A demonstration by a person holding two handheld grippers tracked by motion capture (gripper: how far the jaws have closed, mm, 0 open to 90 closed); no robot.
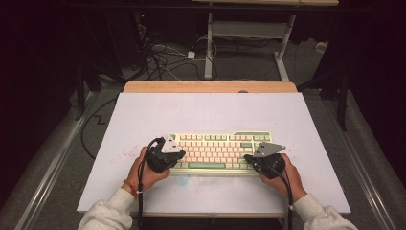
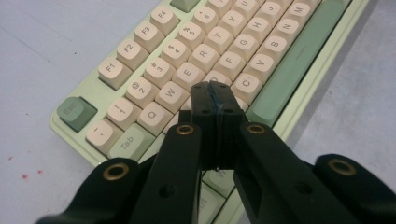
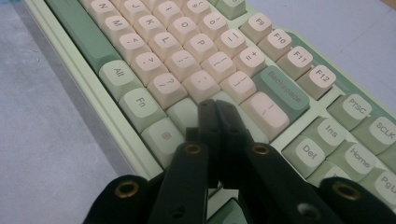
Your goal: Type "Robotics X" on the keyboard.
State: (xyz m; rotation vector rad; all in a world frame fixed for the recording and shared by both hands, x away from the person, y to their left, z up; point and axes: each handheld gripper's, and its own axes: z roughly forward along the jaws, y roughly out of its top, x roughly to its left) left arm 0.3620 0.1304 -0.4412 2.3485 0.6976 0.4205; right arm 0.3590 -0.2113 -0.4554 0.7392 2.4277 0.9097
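Green kbd (image 2: 280,70): Esc, Tab, prob. Backspace

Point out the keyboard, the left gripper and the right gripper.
keyboard (image 1: 210,151): high view, middle of its key field.
left gripper (image 2: 215,95): left gripper view, tips of its closed jaws.
right gripper (image 3: 215,108): right gripper view, tips of its closed jaws.

A pale lavender-white mat (image 1: 210,115) covers the work table, with faint red speckles (image 1: 125,154) on its left part and more of them in the left gripper view (image 2: 23,176). A light wooden table edge (image 1: 210,86) shows beyond the mat's far side. Behind it, on the grey floor (image 1: 249,67), lies a tangle of black and white cables (image 1: 165,55) beside the white metal legs of another table (image 1: 208,48). A black cable (image 1: 88,129) loops on the floor left of the table.
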